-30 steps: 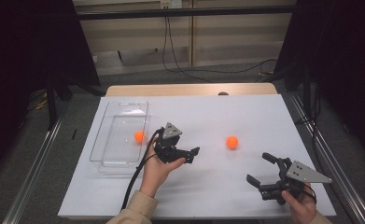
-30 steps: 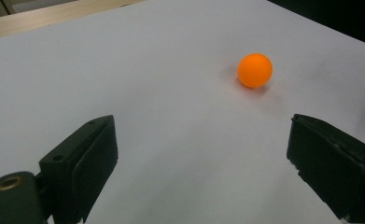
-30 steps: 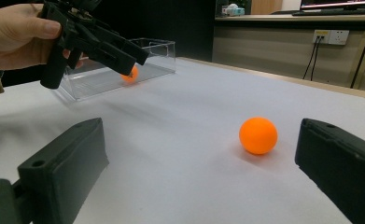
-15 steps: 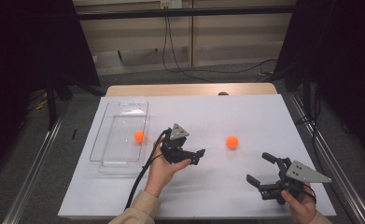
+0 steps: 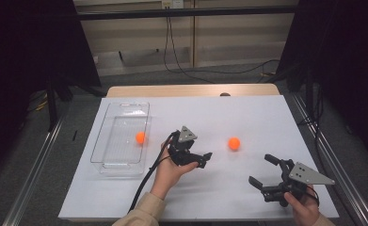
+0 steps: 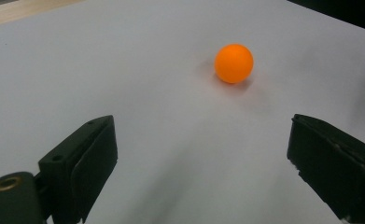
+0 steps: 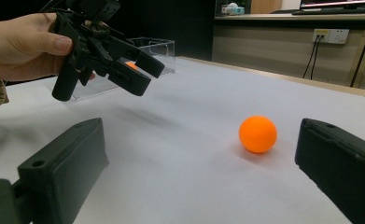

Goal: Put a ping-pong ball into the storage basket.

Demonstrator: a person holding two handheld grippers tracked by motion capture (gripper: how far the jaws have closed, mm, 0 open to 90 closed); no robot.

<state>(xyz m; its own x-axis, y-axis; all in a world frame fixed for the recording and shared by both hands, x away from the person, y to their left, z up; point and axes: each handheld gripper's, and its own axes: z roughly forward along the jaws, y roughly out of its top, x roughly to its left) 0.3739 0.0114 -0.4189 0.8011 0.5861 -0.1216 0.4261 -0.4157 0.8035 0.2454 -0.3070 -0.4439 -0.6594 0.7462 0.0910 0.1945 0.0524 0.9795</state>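
Hovering above the white table [image 5: 247, 117] with its jaws spread wide and empty, the left gripper [image 5: 201, 159] points toward an orange ball [image 5: 234, 143] lying on the bare surface just ahead of it, well apart from the jaws. A second orange ball [image 5: 140, 137] sits inside the clear plastic tray [image 5: 125, 106] at the table's left. The right gripper [image 5: 264, 171] rests low near the front edge, likewise wide open and holding nothing.
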